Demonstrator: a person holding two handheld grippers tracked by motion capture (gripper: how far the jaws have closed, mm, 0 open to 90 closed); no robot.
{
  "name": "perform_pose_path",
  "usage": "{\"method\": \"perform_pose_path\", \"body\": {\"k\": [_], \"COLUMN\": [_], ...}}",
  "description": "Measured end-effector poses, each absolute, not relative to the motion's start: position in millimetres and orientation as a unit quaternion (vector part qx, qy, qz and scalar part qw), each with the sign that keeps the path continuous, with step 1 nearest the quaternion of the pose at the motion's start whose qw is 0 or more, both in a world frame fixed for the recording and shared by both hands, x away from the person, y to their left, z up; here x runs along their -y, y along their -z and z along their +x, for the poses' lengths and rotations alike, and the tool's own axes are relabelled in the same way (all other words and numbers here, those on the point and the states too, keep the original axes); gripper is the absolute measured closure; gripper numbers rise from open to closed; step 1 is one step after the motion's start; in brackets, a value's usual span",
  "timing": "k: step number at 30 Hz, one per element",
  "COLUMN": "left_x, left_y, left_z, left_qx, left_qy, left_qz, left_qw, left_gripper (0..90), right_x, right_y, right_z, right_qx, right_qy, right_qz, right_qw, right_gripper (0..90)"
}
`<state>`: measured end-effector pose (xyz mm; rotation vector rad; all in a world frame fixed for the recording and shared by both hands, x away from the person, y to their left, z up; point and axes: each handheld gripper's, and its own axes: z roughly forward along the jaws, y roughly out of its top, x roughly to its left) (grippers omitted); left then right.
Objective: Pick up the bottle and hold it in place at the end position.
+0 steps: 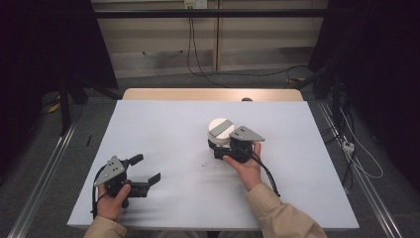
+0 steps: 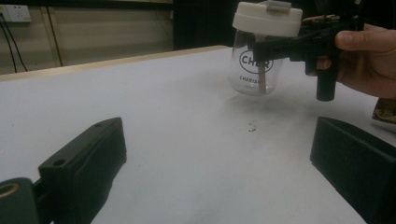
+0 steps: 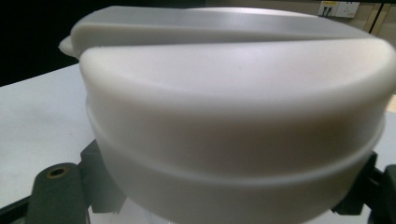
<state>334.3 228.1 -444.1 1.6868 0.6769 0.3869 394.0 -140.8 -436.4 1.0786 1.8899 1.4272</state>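
A clear glass jar (image 1: 221, 130) with a white lid and dark lettering sits at the table's middle right. My right gripper (image 1: 221, 145) is shut on the jar just under the lid. The left gripper view shows the jar (image 2: 257, 65) with one black jaw of the right gripper (image 2: 268, 46) across it. I cannot tell whether its base touches the table. In the right gripper view the white lid (image 3: 233, 116) looms close between the jaws. My left gripper (image 1: 147, 167) rests at the front left, open and holding nothing, its jaws spread wide (image 2: 219, 144).
The white table (image 1: 163, 129) has a wooden strip along its far edge. A small dark speck (image 1: 204, 163) lies on the table near the jar. Cables run across the floor behind and to the right of the table.
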Motion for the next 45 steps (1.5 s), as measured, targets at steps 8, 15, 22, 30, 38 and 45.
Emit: {"method": "perform_pose_path", "body": {"k": [8,15,22,30,38,45], "left_x": [-227.7,-227.8,-228.1,-228.1,-227.8,-227.8], "left_y": [443.6,443.4,443.3,443.3,443.5,443.4], "left_z": [333.9,333.8,333.9,333.8,333.9,334.0], "left_qx": [-0.291,-0.29,-0.289,-0.289,-0.289,-0.288], "left_qy": [-0.166,-0.166,-0.166,-0.166,-0.165,-0.166], "left_qz": [0.726,0.726,0.727,0.727,0.727,0.727], "left_qw": [0.601,0.601,0.601,0.601,0.601,0.6], "left_gripper": [3.2,3.3,3.3,3.2,3.3,3.2], "right_x": [141.1,140.2,133.9,130.5,132.8,135.6], "right_y": [437.8,439.1,439.5,440.6,442.9,444.6], "right_z": [399.1,403.4,407.0,412.3,417.1,420.5], "right_qx": [-0.7,-0.7,-0.704,-0.703,-0.702,-0.699], "right_qy": [-0.525,-0.523,-0.522,-0.521,-0.518,-0.518], "right_qz": [0.403,0.406,0.4,0.402,0.408,0.414], "right_qw": [0.267,0.268,0.269,0.268,0.269,0.269], "right_gripper": [18.3,18.3,18.3,18.3,18.3,18.3]}}
